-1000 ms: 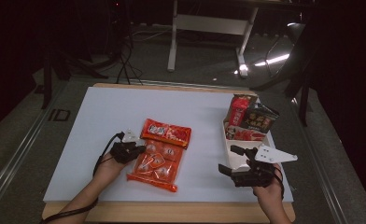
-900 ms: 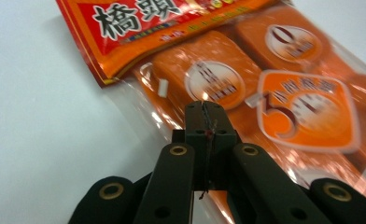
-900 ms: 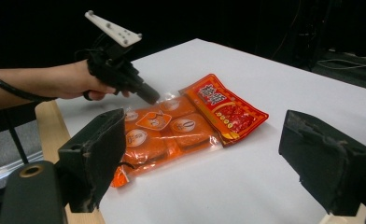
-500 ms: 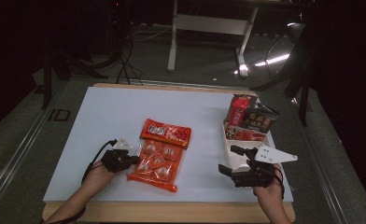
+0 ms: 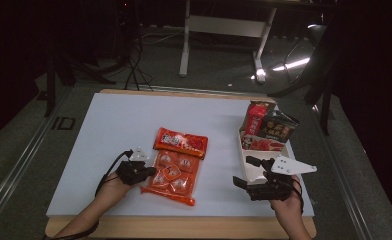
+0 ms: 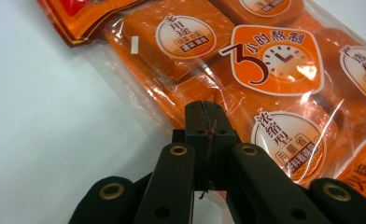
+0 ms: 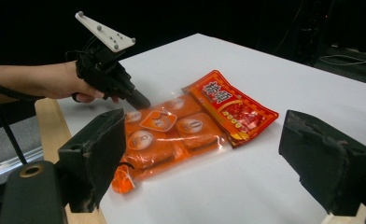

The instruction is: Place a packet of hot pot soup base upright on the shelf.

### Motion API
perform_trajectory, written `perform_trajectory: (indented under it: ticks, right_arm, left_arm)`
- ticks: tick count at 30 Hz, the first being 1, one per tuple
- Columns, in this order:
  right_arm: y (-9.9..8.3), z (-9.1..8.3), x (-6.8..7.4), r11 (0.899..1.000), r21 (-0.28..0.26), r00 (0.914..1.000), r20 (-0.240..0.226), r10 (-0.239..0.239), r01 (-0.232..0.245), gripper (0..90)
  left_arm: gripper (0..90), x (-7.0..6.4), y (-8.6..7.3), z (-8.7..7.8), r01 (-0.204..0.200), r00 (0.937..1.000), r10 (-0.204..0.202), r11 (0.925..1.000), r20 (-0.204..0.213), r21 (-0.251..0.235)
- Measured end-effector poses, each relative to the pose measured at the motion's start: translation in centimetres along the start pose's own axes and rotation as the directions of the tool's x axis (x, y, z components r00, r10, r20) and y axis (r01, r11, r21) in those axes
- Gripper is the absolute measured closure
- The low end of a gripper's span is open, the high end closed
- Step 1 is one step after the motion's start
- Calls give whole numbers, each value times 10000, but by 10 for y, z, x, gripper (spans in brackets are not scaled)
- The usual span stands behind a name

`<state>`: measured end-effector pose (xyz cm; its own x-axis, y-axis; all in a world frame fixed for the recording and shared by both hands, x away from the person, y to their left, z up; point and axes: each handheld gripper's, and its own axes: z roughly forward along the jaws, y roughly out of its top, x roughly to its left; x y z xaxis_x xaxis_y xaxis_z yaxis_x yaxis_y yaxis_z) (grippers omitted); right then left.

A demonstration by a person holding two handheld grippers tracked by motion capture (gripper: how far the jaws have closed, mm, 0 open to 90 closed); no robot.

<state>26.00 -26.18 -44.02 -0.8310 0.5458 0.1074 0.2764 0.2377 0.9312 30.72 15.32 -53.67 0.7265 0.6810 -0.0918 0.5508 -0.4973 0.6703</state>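
A: Left tool (image 6: 204, 122) state?

B: Jaws pressed together, tips on the clear film at the near-left edge of the orange pouch (image 5: 173, 175). Looked pinched on the film, seam line between the pads tight in the left gripper view.

A: Pouch material?

B: Glossy transparent plastic, crinkled, glare spots. Inside were square orange blocks with round white labels and a clock graphic. It lay flat on the bench (image 5: 109, 130), directly ahead of the left tool's jaws and to the left of the right tool (image 5: 246, 175).

A: Anything touching it?

B: A red flat packet (image 5: 181, 141), shiny foil-like, rectangular, lay at the pouch's far end, overlapping that end. From the right gripper view it sat past the pouch, well ahead of the jaws.

A: Right tool?

B: Jaws spread wide, nothing between them. Matte black blocky pads, rough-looking faces. It hovered near the bench's front edge, well apart from the pouch.

A: Room to move?

B: Bench top was smooth, pale, bare left of the left tool and beyond the packets. Just beyond the right tool was a white box (image 5: 249, 162) with upright snack bags (image 5: 269, 127), close to the bench's right edge. Wooden rim showed along the front.
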Motion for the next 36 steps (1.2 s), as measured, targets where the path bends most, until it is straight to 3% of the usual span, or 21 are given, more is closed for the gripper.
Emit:
perform_trajectory:
  ticks: [15,22,24,25,27,31,36]
  right_arm:
    - [0,-2,0,10000,-51,10000,-17,-26,26,149]
    - [0,-2,0,10000,-65,10000,-23,-25,25,149]
    - [0,-2,0,10000,-46,10000,17,-79,79,149]
    - [0,-2,0,9999,-37,9999,60,-117,117,149]
    - [0,-2,0,9999,-36,9999,61,-126,126,149]
    - [-1,-3,0,9999,-48,9999,81,-120,120,149]
    - [0,-3,0,9999,-56,9999,80,-111,111,149]
  left_arm:
    - [900,-34,22,24,-509,9953,511,9987,822,-48]
    - [898,-35,25,27,-629,9933,636,9980,970,-100]
    - [842,-33,25,26,-439,9943,445,9990,973,-85]
    - [773,-32,26,25,-314,9944,321,9995,1002,-92]
    - [737,-30,27,23,-88,9923,107,9998,1231,-162]
    - [552,-28,29,17,240,9901,-189,9991,1392,-347]
    - [475,-28,30,11,345,9877,-245,9975,1546,-621]
